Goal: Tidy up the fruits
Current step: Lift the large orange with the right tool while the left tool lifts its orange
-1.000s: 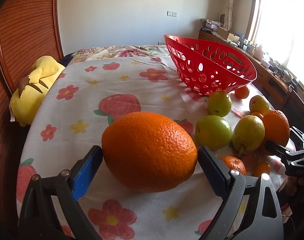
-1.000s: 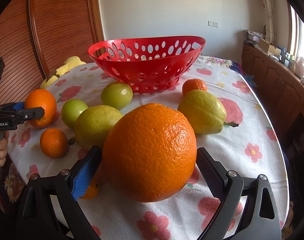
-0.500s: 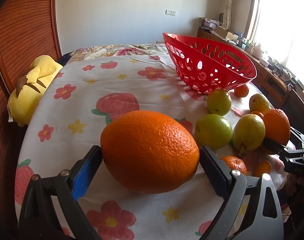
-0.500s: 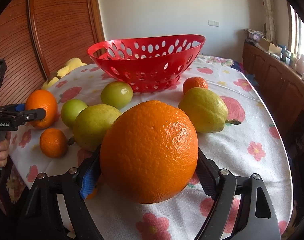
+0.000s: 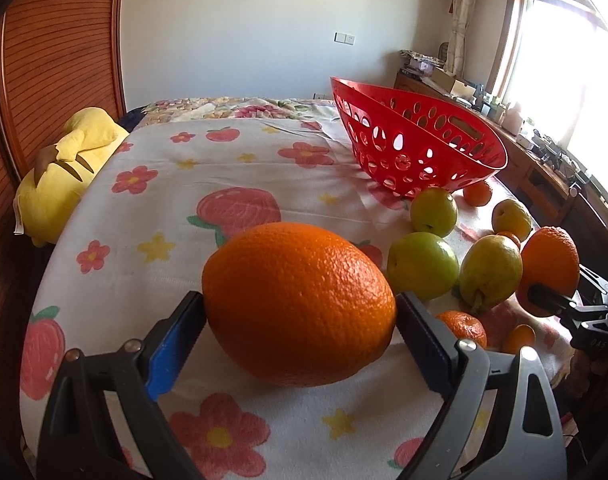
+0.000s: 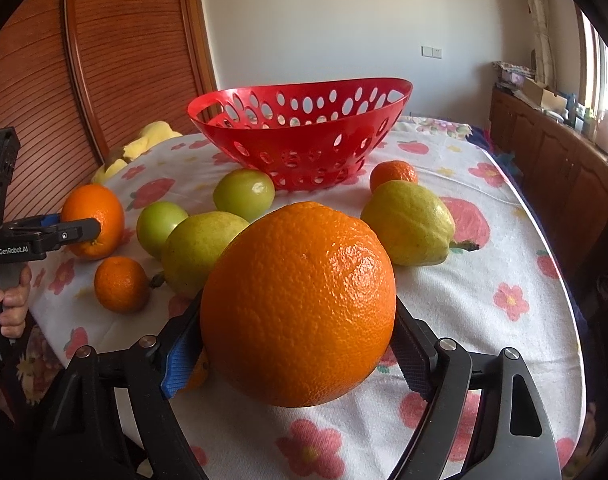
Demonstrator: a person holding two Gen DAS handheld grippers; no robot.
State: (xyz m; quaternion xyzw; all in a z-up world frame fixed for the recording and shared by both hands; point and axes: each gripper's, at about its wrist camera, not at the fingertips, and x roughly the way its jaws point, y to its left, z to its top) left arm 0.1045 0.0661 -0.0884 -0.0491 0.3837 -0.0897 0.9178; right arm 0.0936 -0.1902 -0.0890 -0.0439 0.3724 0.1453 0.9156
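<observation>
Oranges sit clamped in both my grippers: left gripper (image 5: 299, 320) holds one orange (image 5: 299, 304), right gripper (image 6: 297, 350), jaws just closing, another orange (image 6: 297, 304); basket (image 6: 304, 136) lies ahead toward the bed's far edge.

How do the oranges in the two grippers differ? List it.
The left orange in the left gripper looks oblong and matte; the right orange in the right gripper looks rounder and glossier. The left orange is at the fruit cluster's edge; the right orange has pears close behind. Both are large.

bright daylight enters from the window (image 5: 560, 80) and is overexposed there. the basket (image 6: 304, 136) near the window throws a soft shadow. both views are sharp, with strongly curved, dark corners.
</observation>
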